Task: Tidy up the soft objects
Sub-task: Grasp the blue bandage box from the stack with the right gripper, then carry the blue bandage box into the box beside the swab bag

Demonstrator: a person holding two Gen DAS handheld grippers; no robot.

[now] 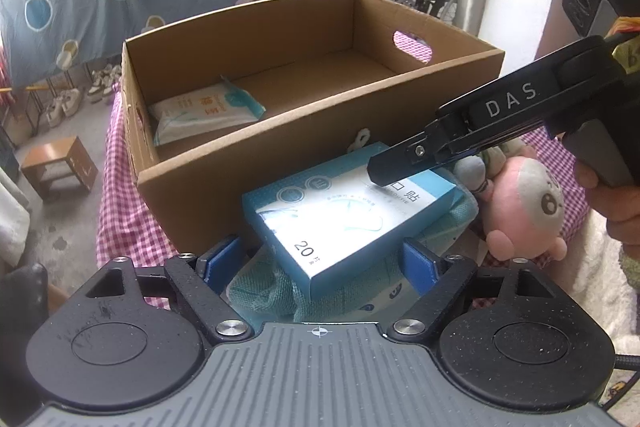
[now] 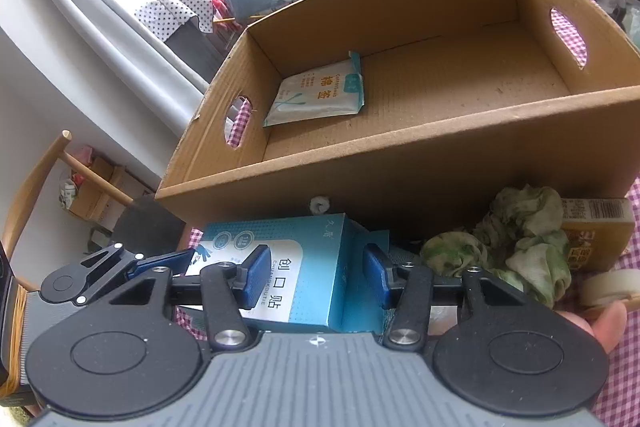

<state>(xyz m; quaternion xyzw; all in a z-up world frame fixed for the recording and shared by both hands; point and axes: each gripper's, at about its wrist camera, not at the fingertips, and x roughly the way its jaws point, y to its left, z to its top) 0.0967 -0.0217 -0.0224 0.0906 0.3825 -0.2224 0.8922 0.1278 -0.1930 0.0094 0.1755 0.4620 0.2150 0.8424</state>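
A cardboard box point(image 1: 280, 131) stood on the table point(image 1: 124, 227), reaching its far edge, with a packet of cotton swabs point(image 2: 318, 91) lying inside at its left end. Just before the box's near wall lay a plaster box point(image 1: 352, 223), resting on a mesh cloth point(image 1: 272, 287). To its right along the same wall sat a plush toy point(image 1: 520, 207), a crumpled cloth point(image 2: 508, 239) and, further right, a small carton point(image 2: 596, 231), with a tape roll point(image 2: 610, 289) before the carton toward the near edge.
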